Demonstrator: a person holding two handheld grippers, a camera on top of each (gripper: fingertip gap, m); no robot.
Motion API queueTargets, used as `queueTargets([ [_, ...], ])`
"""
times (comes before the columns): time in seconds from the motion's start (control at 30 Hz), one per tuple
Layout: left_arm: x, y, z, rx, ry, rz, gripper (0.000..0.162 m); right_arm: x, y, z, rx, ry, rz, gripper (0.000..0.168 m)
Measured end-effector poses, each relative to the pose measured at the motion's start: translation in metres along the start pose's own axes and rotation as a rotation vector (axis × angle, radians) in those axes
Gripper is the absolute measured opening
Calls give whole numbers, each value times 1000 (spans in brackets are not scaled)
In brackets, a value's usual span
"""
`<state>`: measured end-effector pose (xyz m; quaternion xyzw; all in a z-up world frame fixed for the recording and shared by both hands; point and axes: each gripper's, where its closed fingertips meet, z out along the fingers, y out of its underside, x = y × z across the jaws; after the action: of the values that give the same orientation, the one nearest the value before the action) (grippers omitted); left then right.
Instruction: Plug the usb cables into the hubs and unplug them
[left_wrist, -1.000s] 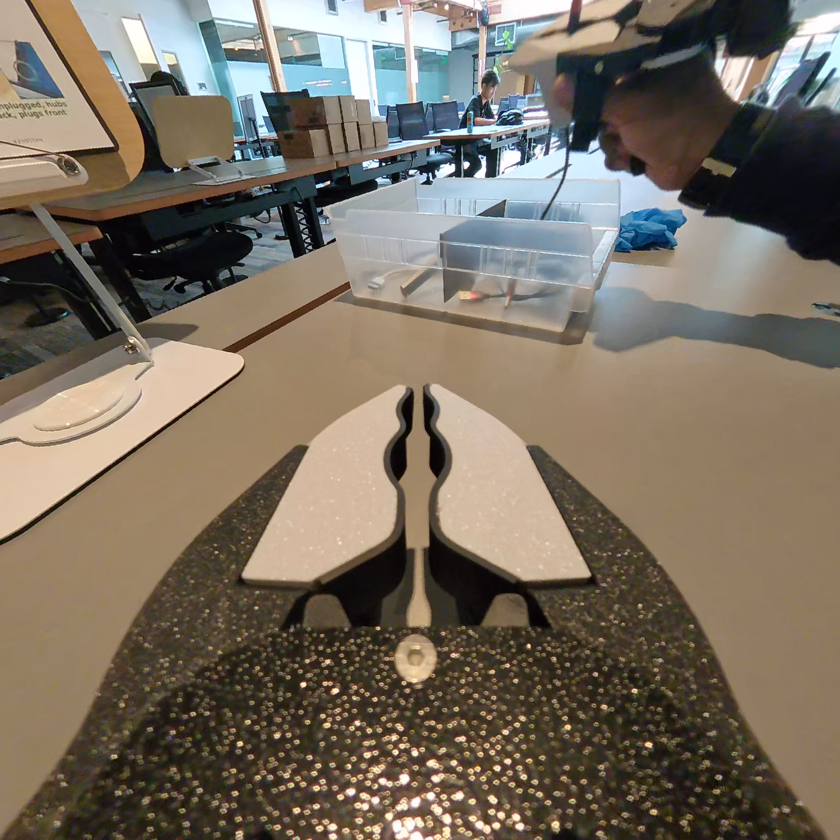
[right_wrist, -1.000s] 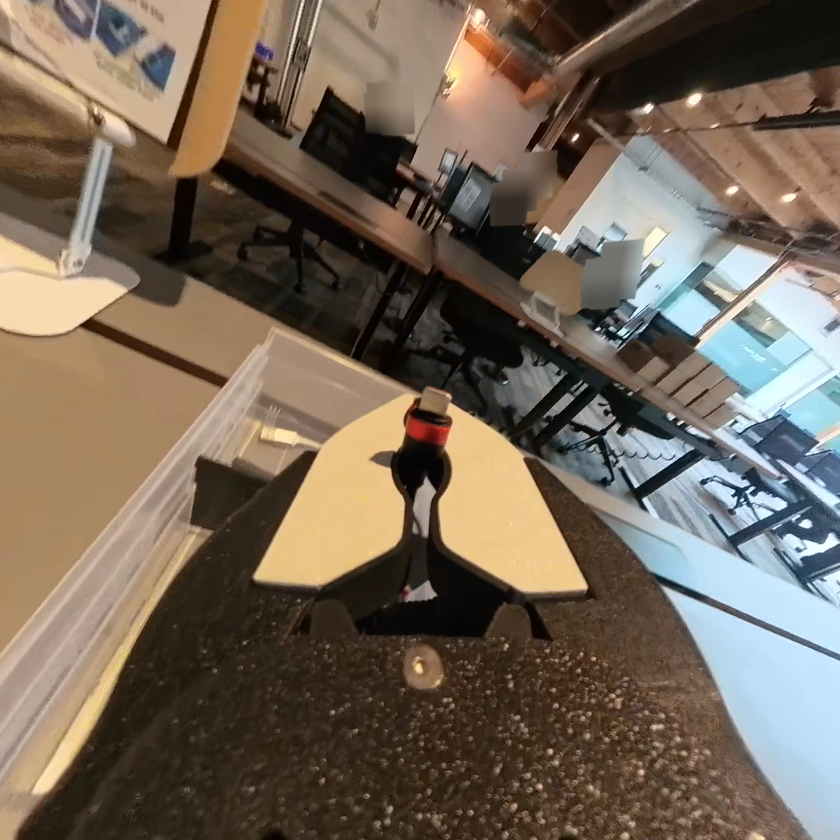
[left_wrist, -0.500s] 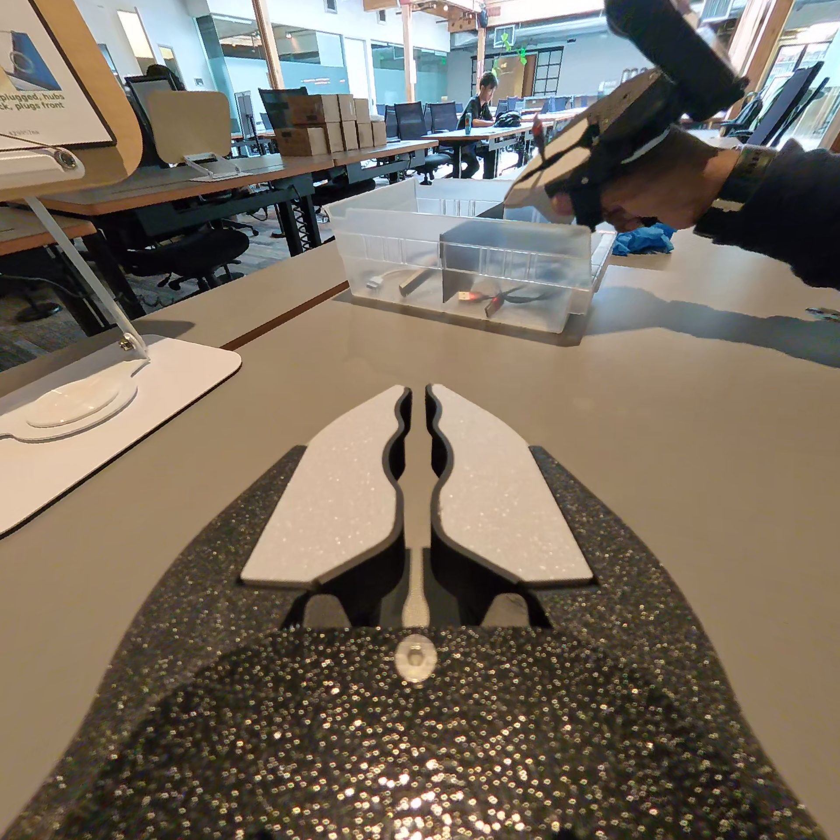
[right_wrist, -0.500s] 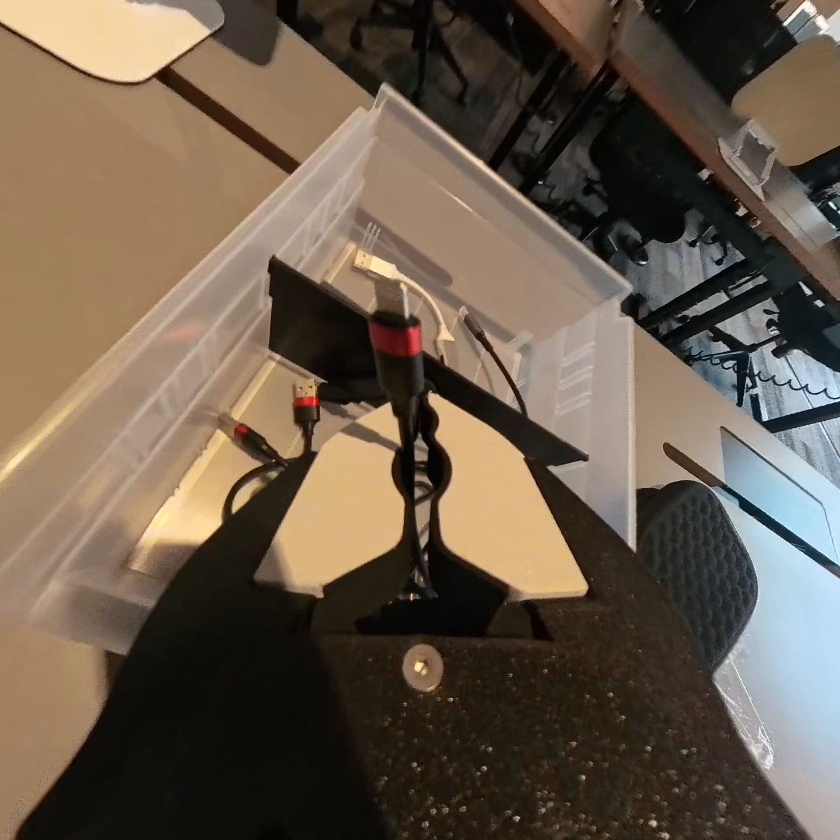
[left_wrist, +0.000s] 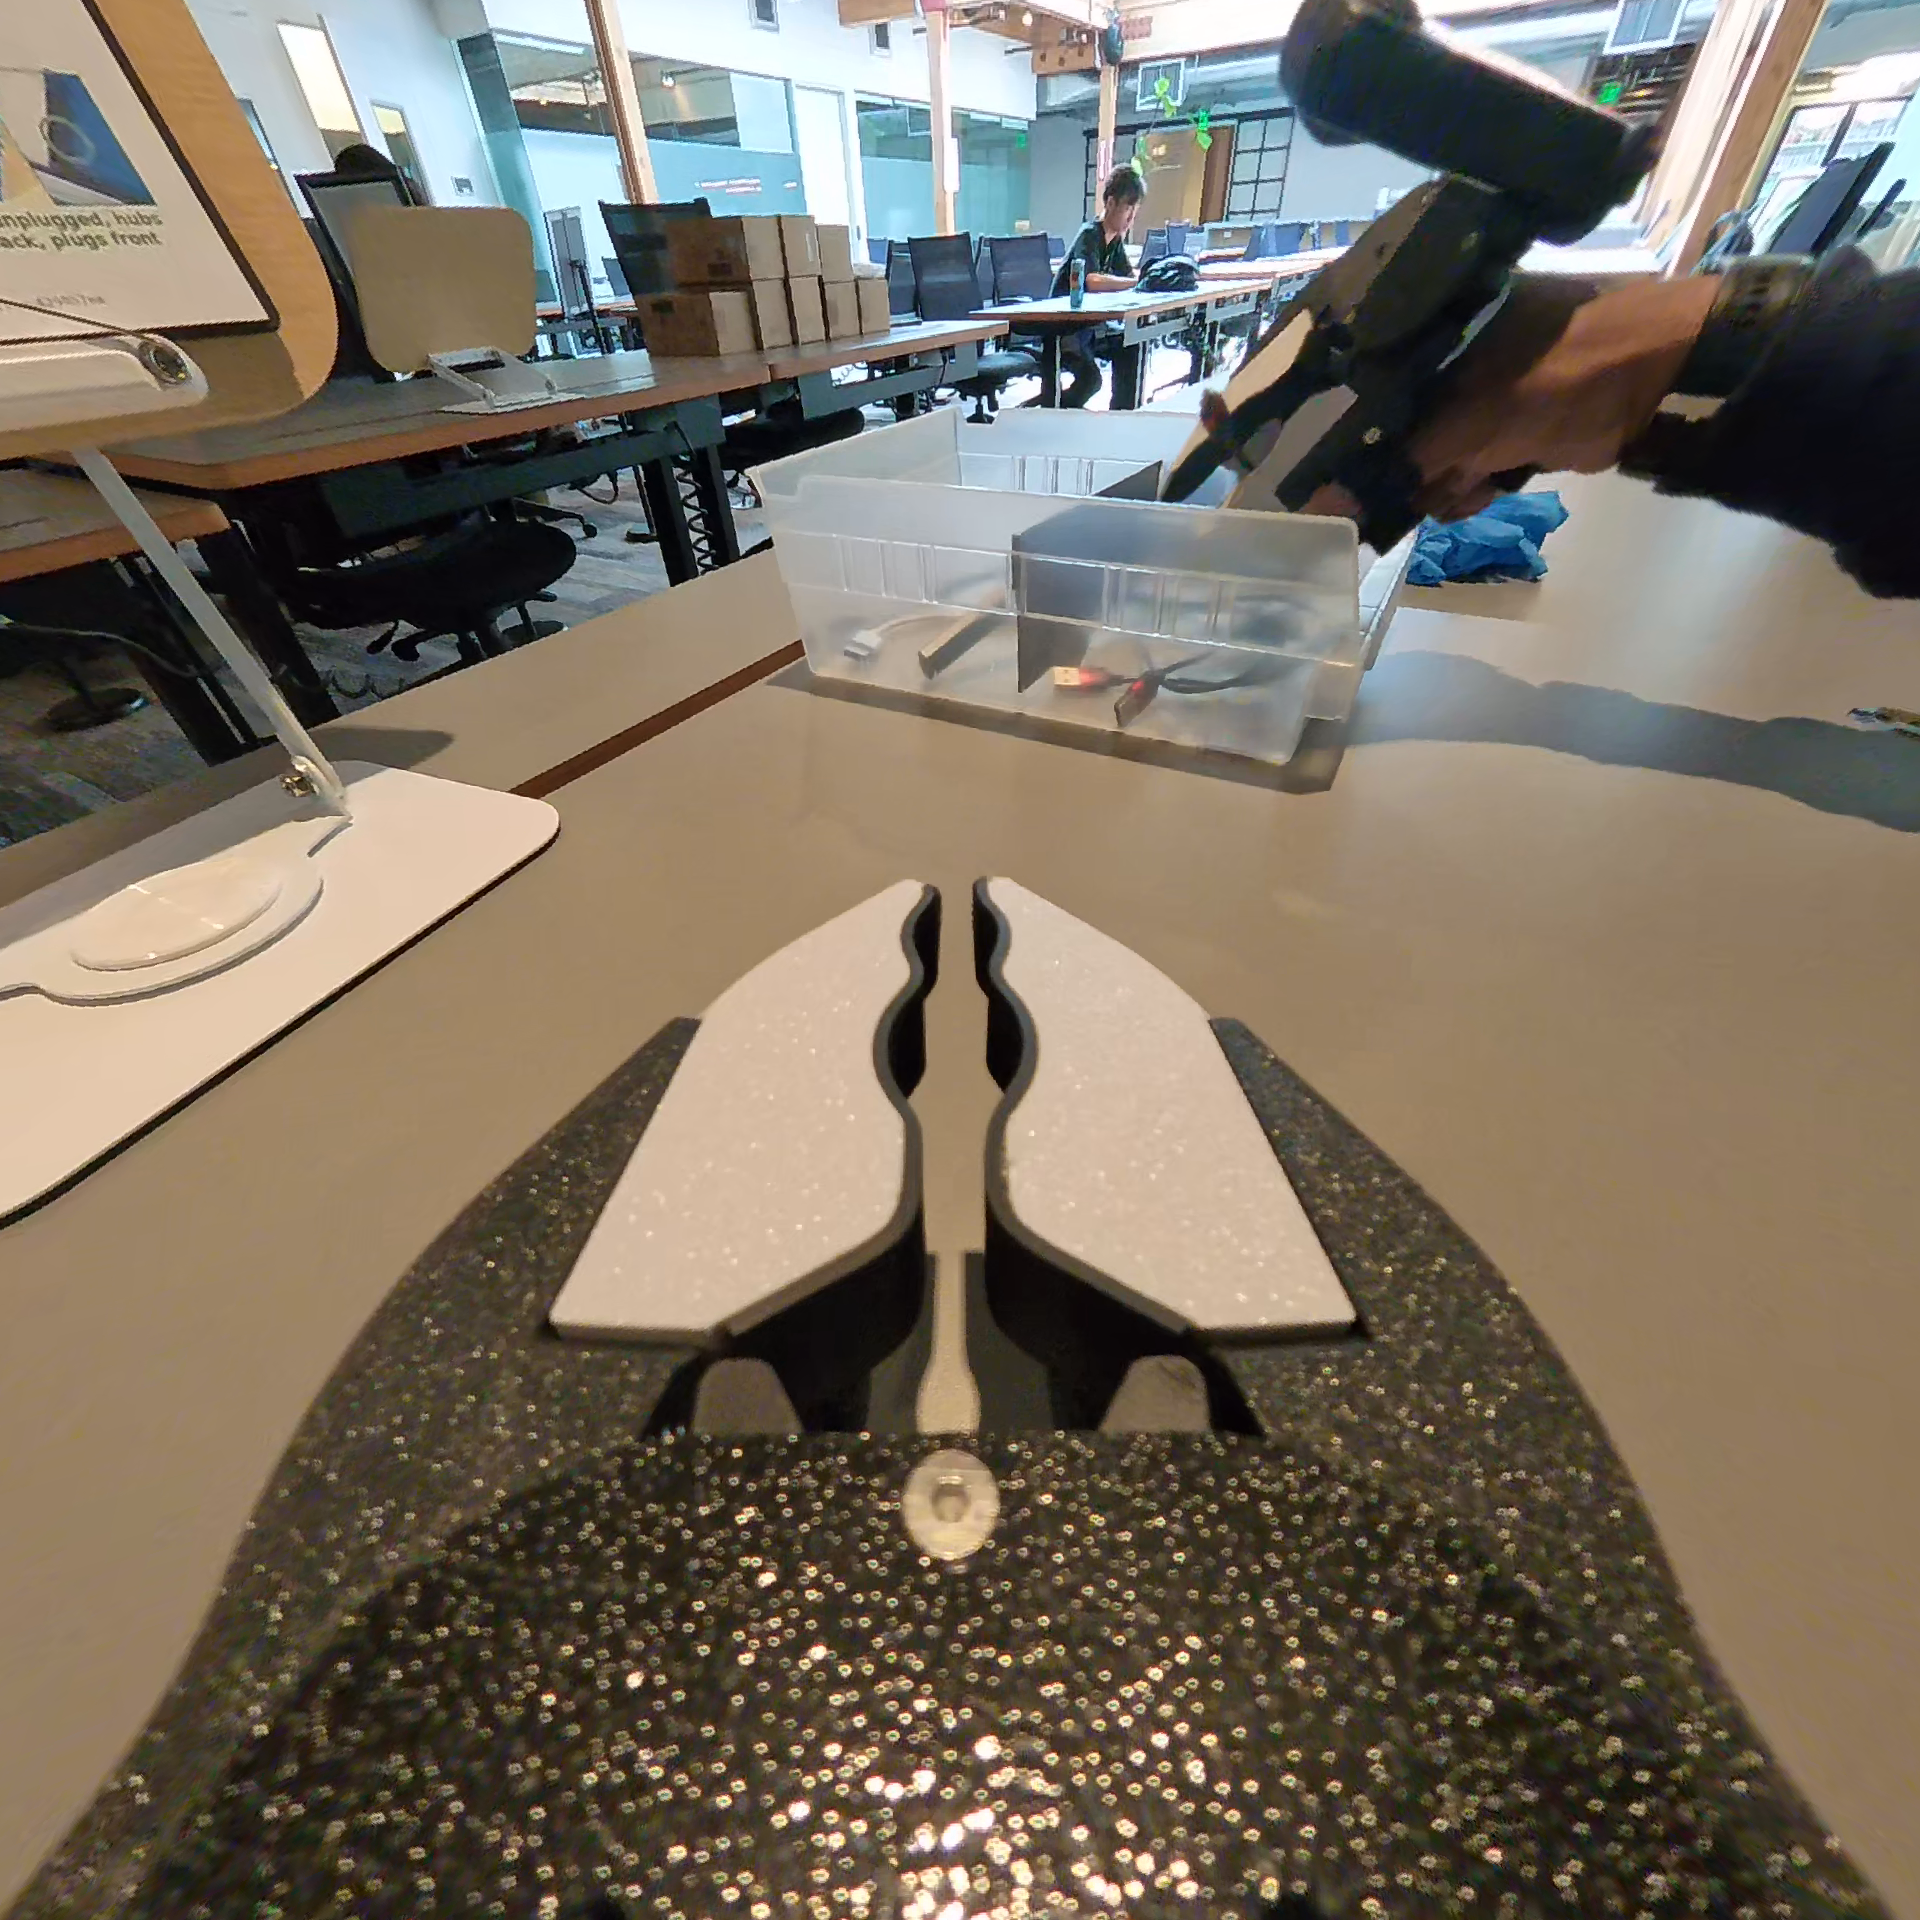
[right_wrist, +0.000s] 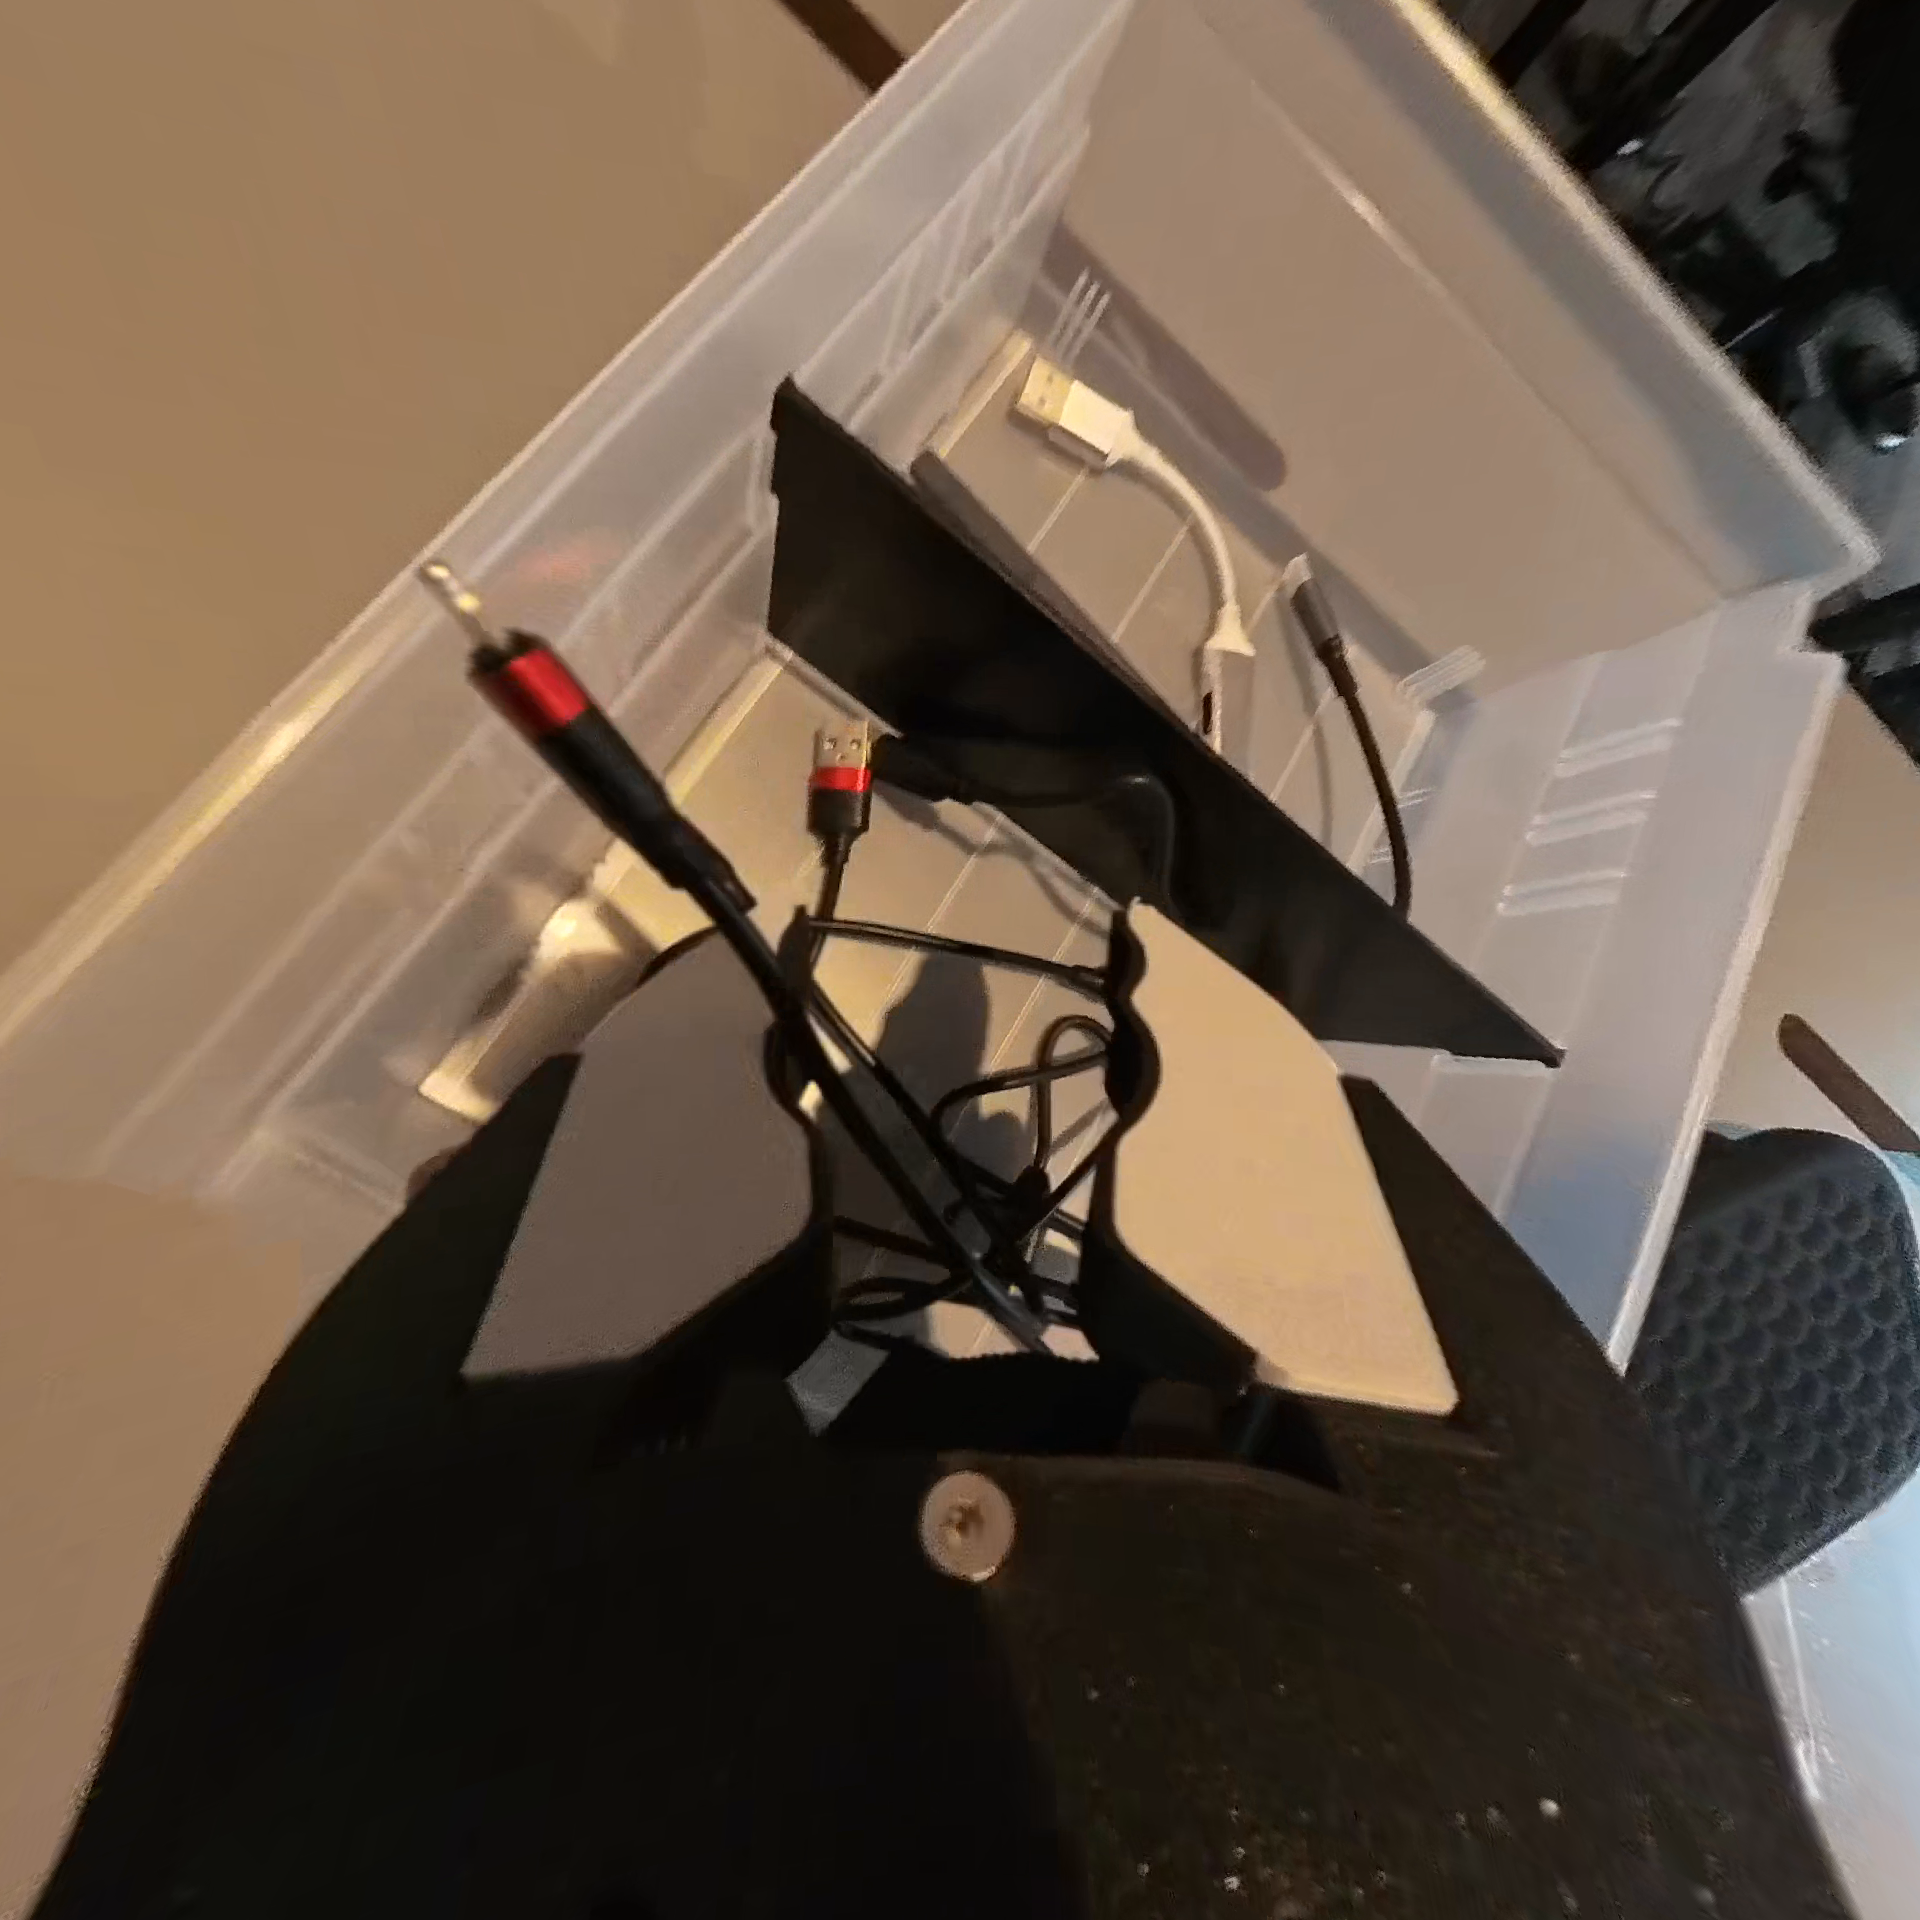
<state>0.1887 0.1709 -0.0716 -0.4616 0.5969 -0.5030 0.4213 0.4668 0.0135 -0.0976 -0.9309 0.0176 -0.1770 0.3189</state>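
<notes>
Seemingly unplugged, the red-collared USB cable (right_wrist: 582, 727) drops from the wide-open right hand-held gripper (right_wrist: 951, 997) into the clear bin (right_wrist: 1558, 343); the nearly closed left hand-held gripper (left_wrist: 956, 904) is empty.

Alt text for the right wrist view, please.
The right gripper, jaws open, hovers over a clear plastic bin as a black cable with a red-banded plug drops free. A black divider splits the bin; more cables lie inside.
</notes>
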Motion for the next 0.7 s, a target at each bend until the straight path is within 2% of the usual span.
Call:
queueTargets([
  [0.13, 0, 0, 0, 2, 2, -4, 6, 5, 10, 1, -92, -3, -41, 65],
  [0.4, 0, 0, 0, -2, 4, -6, 6, 42, 45, -8, -372, 250, -280, 63],
  [0.6, -1, 0, 0, 2, 1, -8, 6, 75, 50, -19, -441, 390, -301, 62],
  [0.7, -2, 0, 0, 1, -1, -9, 6, 80, 49, -25, -407, 431, -283, 62],
])
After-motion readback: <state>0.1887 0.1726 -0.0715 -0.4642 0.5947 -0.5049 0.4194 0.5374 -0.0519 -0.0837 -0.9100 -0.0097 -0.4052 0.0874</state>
